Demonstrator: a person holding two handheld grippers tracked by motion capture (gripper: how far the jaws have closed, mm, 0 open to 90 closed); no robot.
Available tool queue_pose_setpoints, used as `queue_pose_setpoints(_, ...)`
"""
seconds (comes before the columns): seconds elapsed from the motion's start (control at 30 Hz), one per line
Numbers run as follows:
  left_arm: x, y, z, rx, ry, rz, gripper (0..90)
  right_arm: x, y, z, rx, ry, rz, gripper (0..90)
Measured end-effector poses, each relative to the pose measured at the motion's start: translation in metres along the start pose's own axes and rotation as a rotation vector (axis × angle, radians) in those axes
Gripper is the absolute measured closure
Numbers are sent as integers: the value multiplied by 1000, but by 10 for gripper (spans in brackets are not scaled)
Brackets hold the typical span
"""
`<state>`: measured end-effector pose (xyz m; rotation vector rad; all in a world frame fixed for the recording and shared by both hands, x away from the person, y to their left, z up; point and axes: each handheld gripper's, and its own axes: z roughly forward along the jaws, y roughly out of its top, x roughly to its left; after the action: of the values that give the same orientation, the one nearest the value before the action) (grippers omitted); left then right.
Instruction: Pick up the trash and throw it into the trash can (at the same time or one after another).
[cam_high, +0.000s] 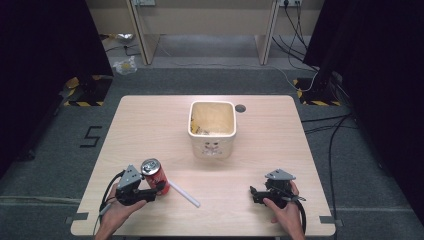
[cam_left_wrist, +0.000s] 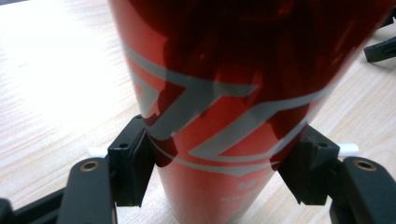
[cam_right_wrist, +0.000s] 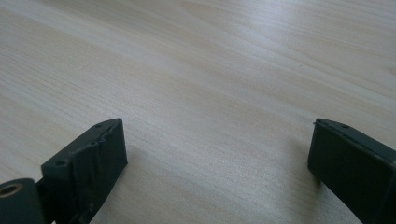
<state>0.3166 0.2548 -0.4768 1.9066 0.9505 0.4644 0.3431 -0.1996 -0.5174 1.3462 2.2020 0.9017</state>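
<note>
Red can (cam_high: 154, 174) upright, long axis vertical, in left gripper (cam_high: 156, 192).

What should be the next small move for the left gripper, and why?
Probably lift the red can and carry it toward the bin: the left gripper has both jaws pressed on its sides, and the open-topped bin stands beyond it.

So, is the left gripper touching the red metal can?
Touching. In the left gripper view, both black pads of the left gripper press against the sides of the red metal can, with no gap visible.
</note>
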Motion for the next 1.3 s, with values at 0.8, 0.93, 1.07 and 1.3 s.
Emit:
queue_pose_setpoints(0.8,6,47,-8,-22,-64,18,338,0,0,0,-1,0,-2,48)
queue_pose_setpoints(0.93,10,60,-8,-34,-71,16,338,0,0,0,-1,1,0,48)
queue_pose_setpoints(1.07,13,71,-6,-39,-68,20,338,0,0,0,-2,1,-1,47)
queue_pose_setpoints(1.3,13,88,1,-36,-62,51,338,0,0,0,-1,0,-1,47)
